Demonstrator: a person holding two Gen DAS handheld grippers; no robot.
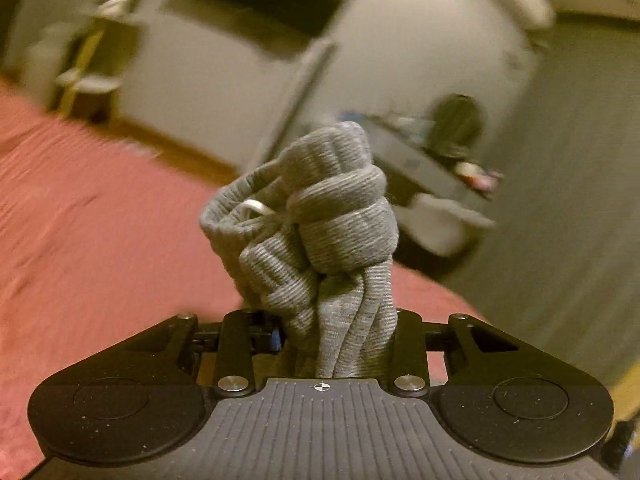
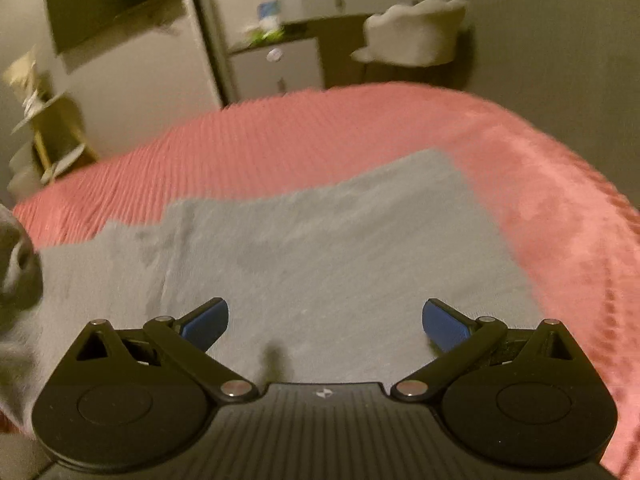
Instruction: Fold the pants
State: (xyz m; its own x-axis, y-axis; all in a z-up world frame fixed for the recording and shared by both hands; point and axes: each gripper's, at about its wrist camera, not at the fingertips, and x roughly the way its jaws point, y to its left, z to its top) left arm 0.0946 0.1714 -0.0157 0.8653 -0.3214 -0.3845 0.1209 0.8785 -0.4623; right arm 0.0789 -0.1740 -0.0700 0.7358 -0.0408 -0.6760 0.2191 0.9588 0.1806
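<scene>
The grey knit pants (image 2: 320, 256) lie spread flat on a pink ribbed bedspread (image 2: 280, 140) in the right wrist view. My right gripper (image 2: 325, 322) hovers just above them, jaws wide open, blue pads (image 2: 442, 322) empty. In the left wrist view my left gripper (image 1: 338, 334) is shut on a bunched wad of the pants' ribbed waistband (image 1: 320, 220), a white drawstring showing in its folds. That bunch is lifted well off the bed. The left fingers are mostly hidden by the fabric. A raised grey fold (image 2: 16, 264) shows at the right wrist view's left edge.
The pink bedspread (image 1: 80, 220) fills the lower left of the left wrist view. Beyond the bed stand a white wall unit (image 2: 132, 72), a small wooden shelf (image 2: 52, 132), a cluttered desk (image 2: 320, 8) and a pale padded chair (image 2: 416, 36).
</scene>
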